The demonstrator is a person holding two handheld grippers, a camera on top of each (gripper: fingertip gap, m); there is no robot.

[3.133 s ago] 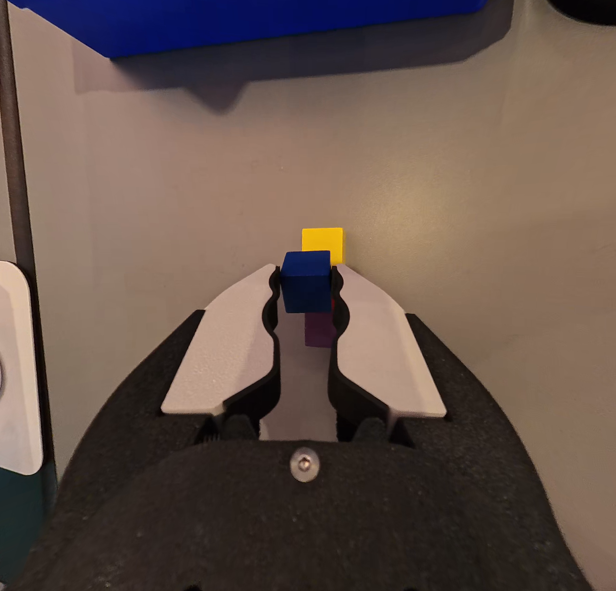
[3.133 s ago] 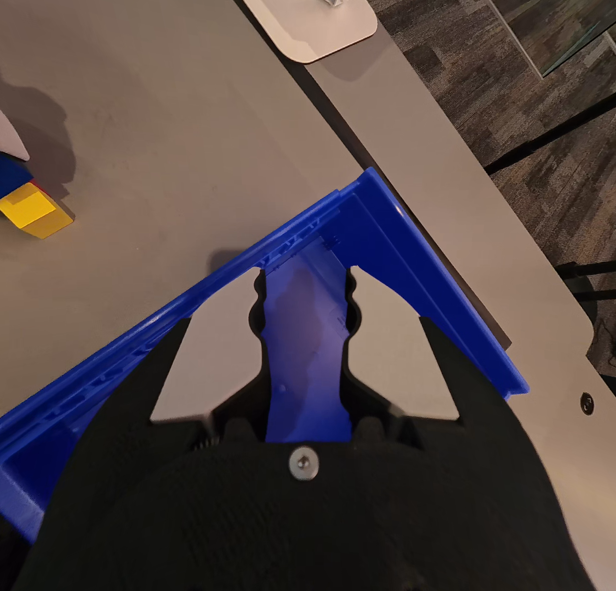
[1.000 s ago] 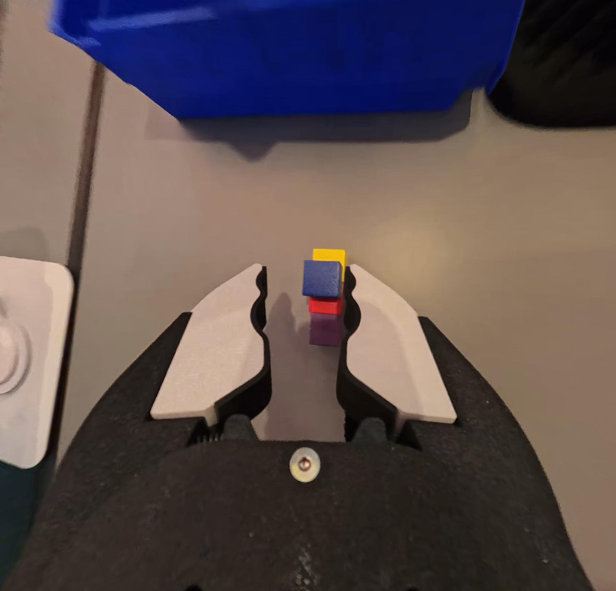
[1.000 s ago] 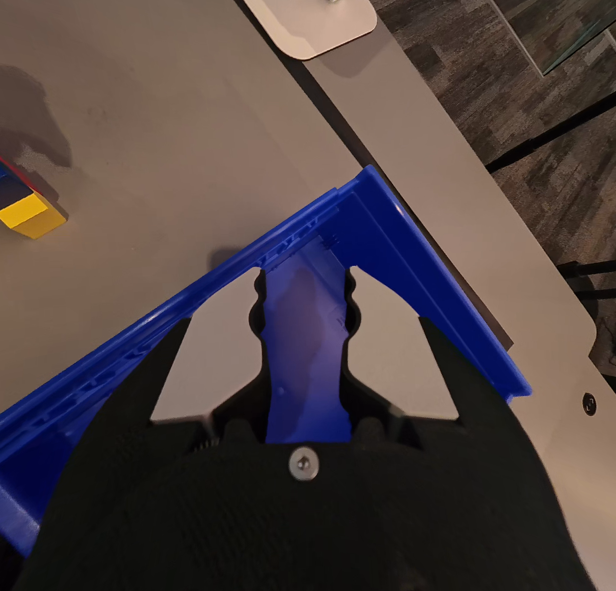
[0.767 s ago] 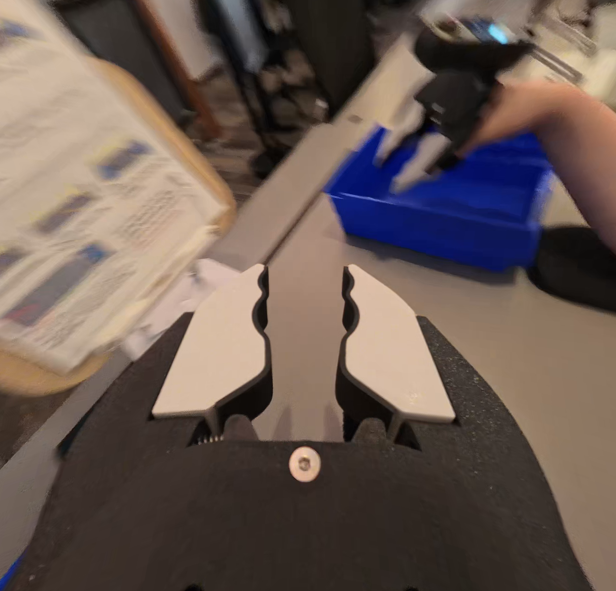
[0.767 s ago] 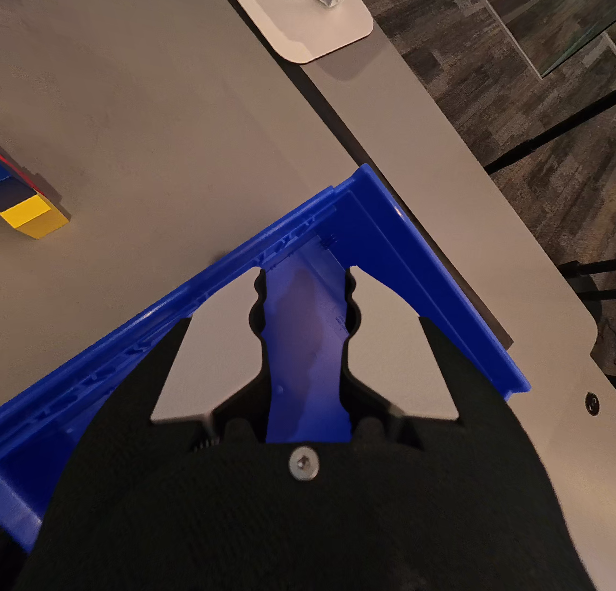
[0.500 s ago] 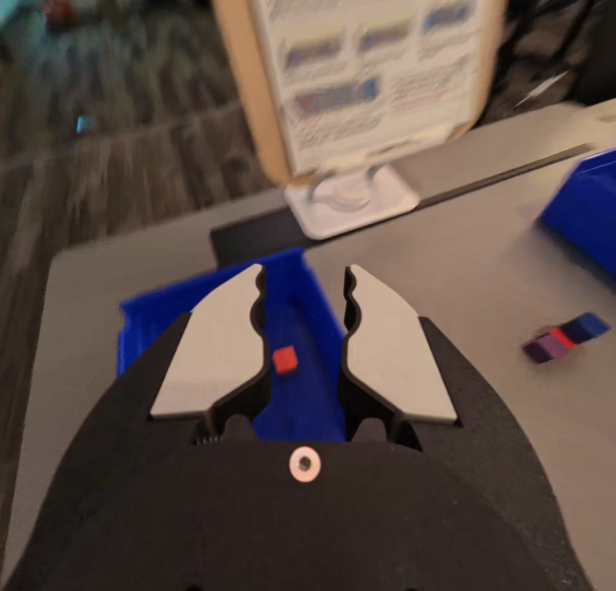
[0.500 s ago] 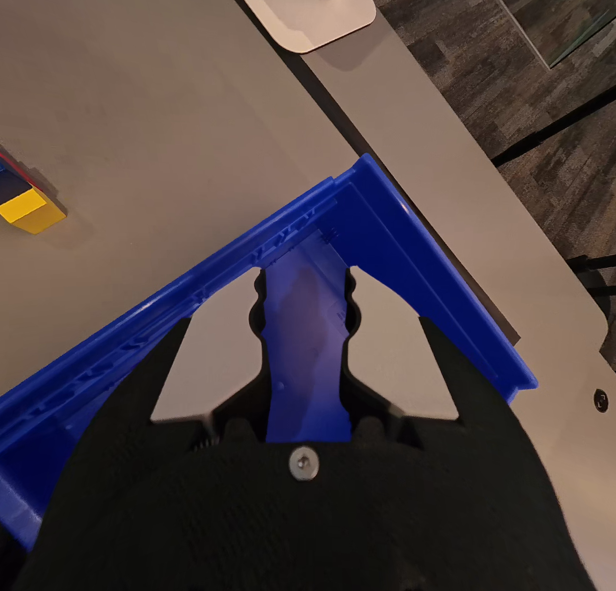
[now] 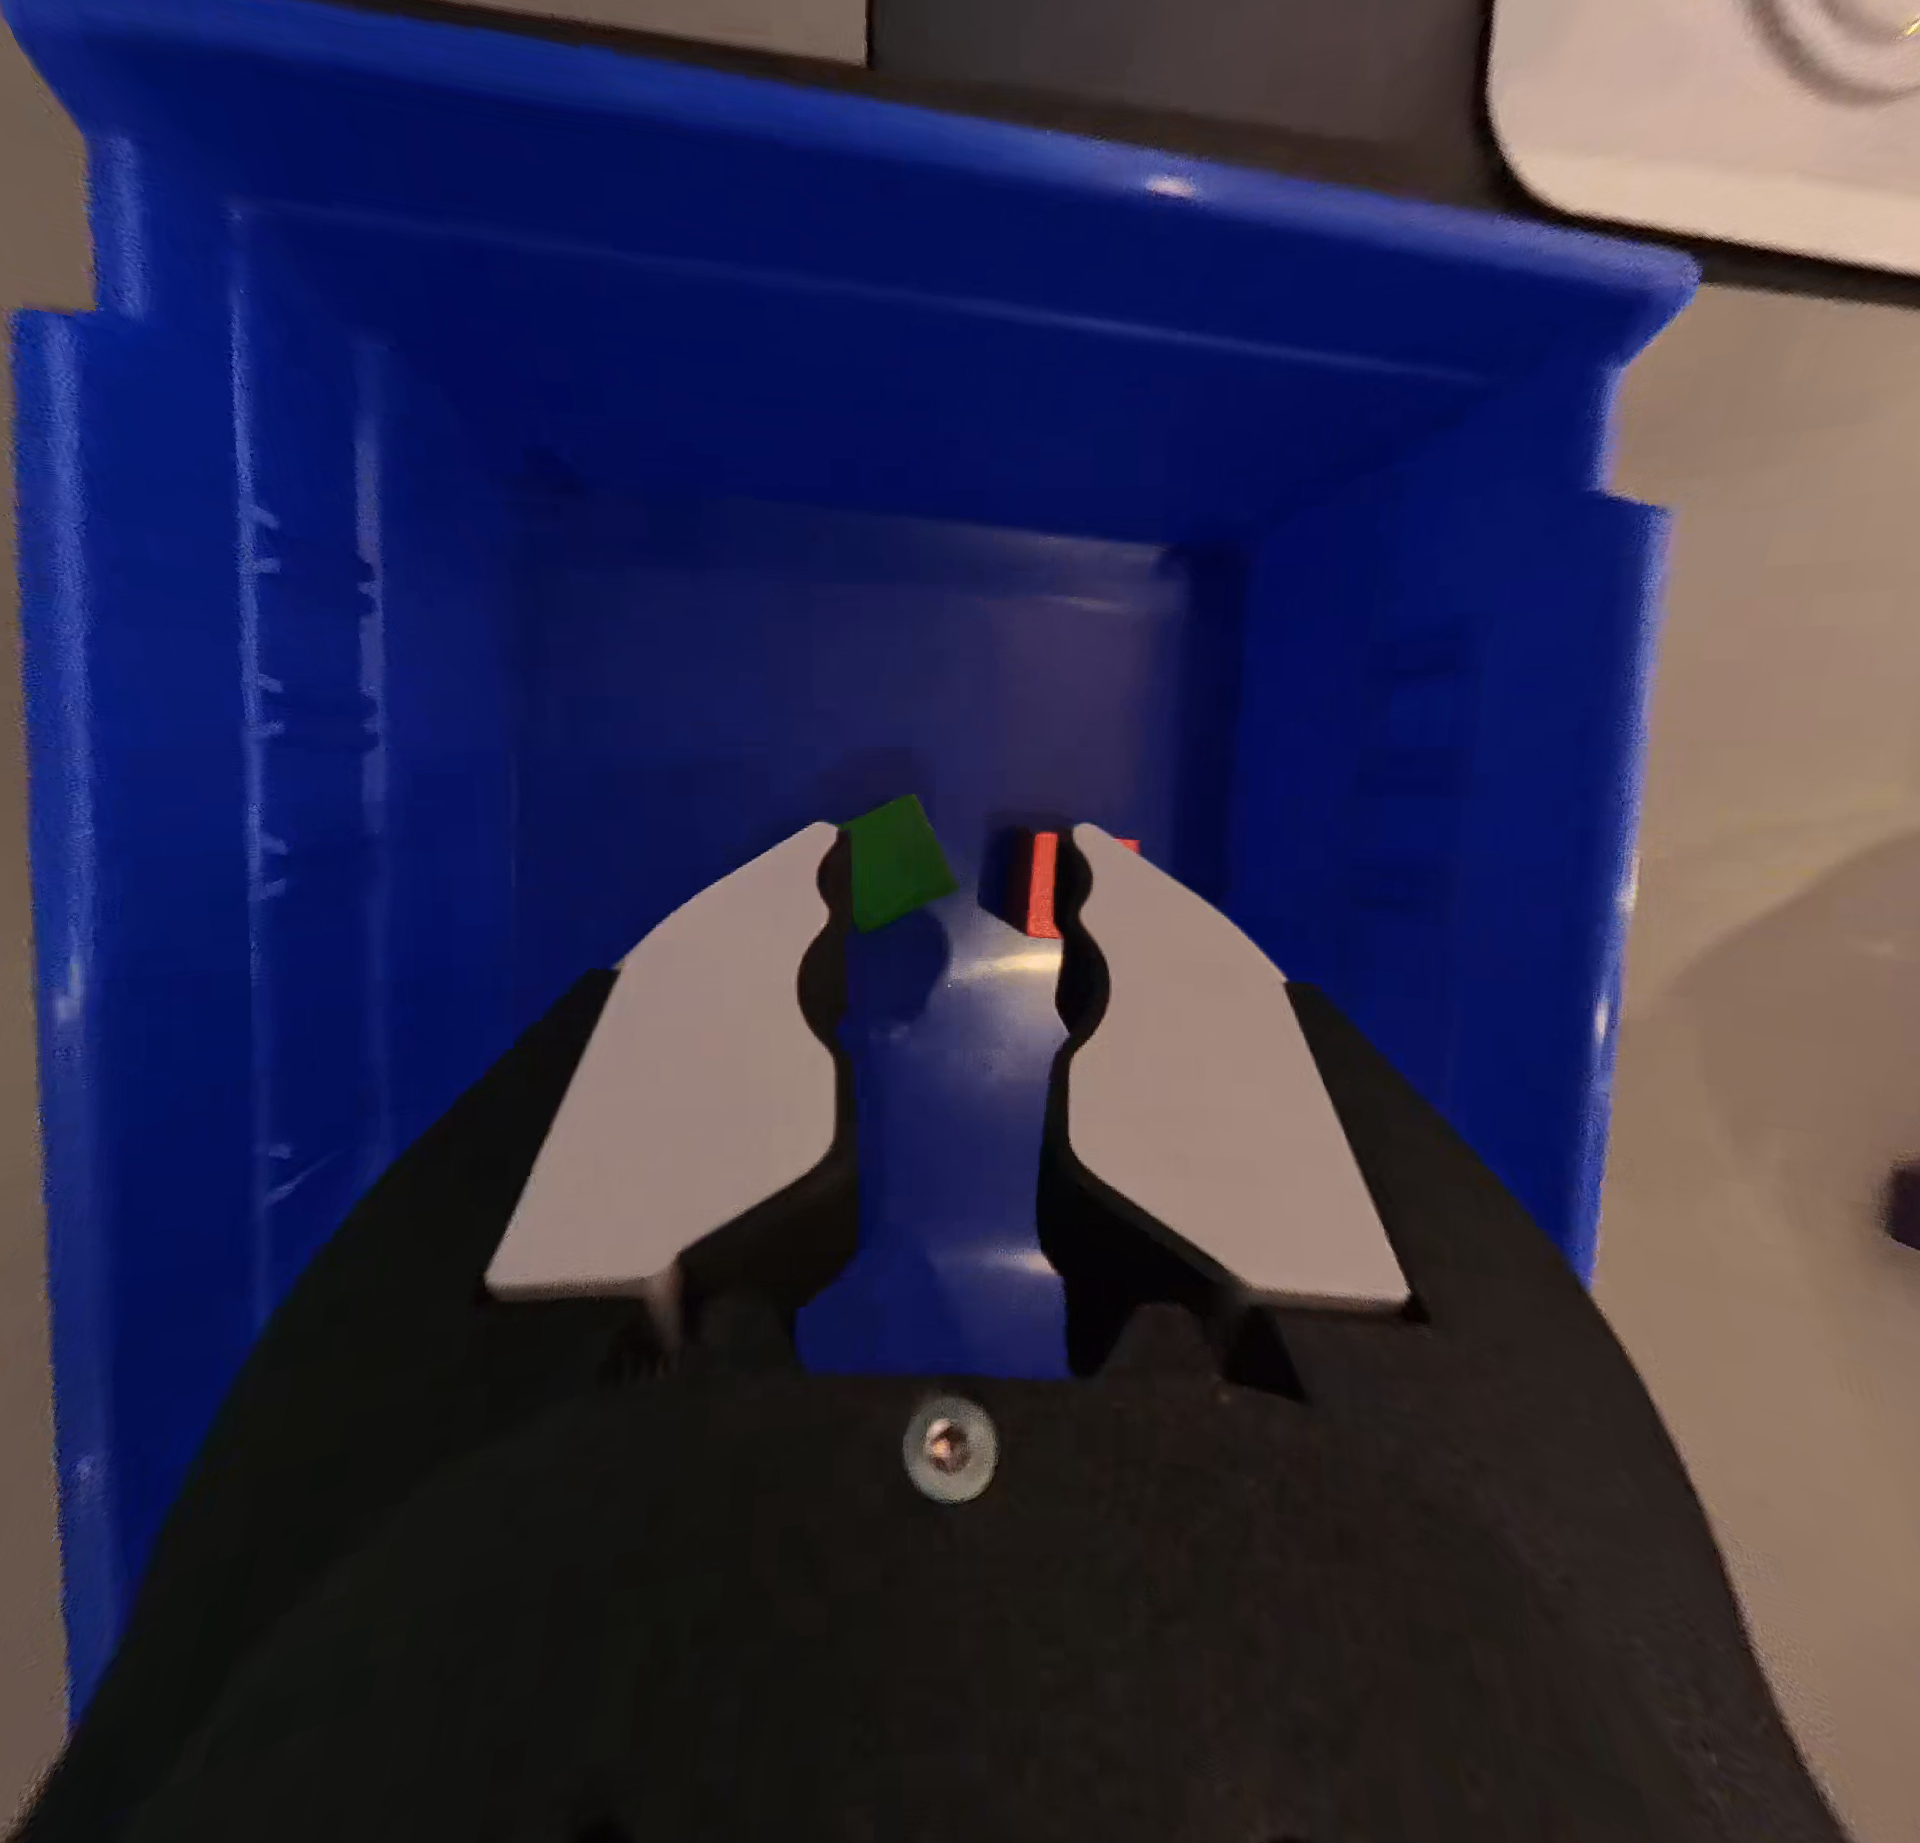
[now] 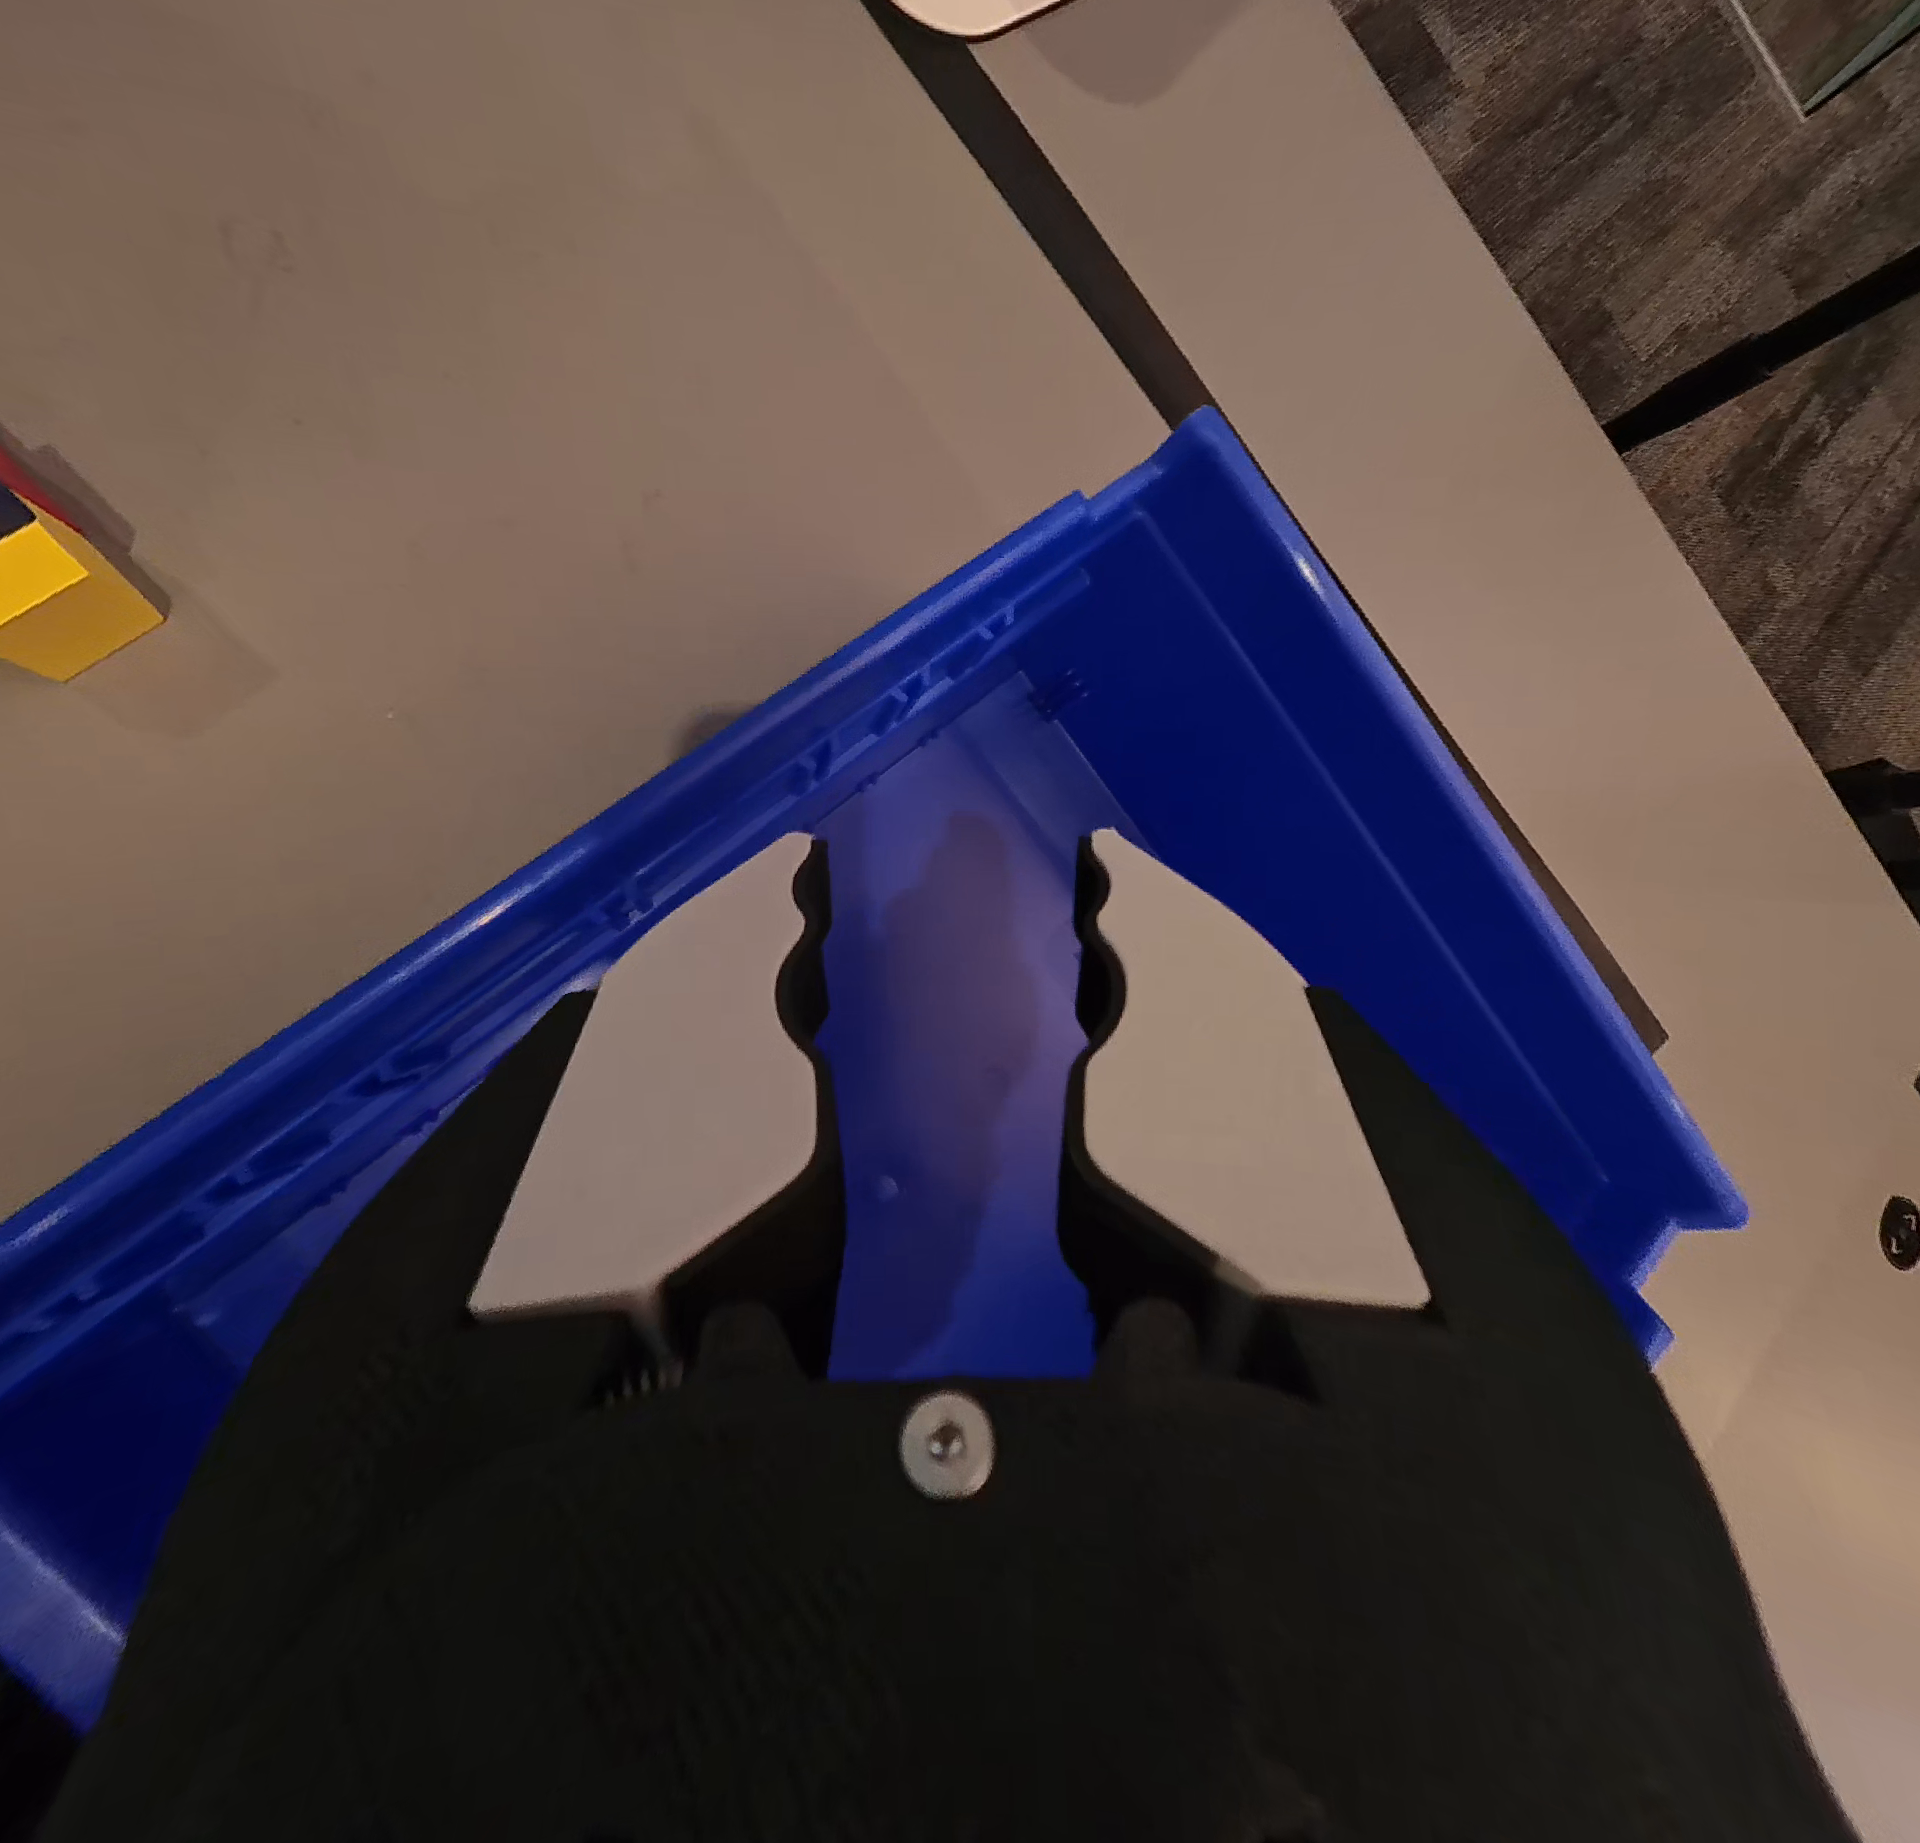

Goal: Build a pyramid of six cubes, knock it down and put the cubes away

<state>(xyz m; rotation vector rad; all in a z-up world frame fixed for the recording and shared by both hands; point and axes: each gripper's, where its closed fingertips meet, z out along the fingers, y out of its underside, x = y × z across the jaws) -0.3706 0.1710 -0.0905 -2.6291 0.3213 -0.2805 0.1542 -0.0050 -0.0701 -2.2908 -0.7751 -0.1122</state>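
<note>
Between spread left tool (image 9: 954, 837) tips (nearly): green cube (image 9: 898, 861).

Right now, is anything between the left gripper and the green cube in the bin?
Nothing visible. The left gripper hangs open over the blue bin, and the green cube lies on the bin floor just beyond its fingertips, with a red cube beside it, apart.

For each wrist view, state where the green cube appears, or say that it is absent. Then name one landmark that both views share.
Left wrist view: the green cube lies on the floor of a blue bin, just past the left gripper, beside its left fingertip; a red cube is to its right.
Right wrist view: the green cube is not in it.
Shared landmark: the grey table.
</note>
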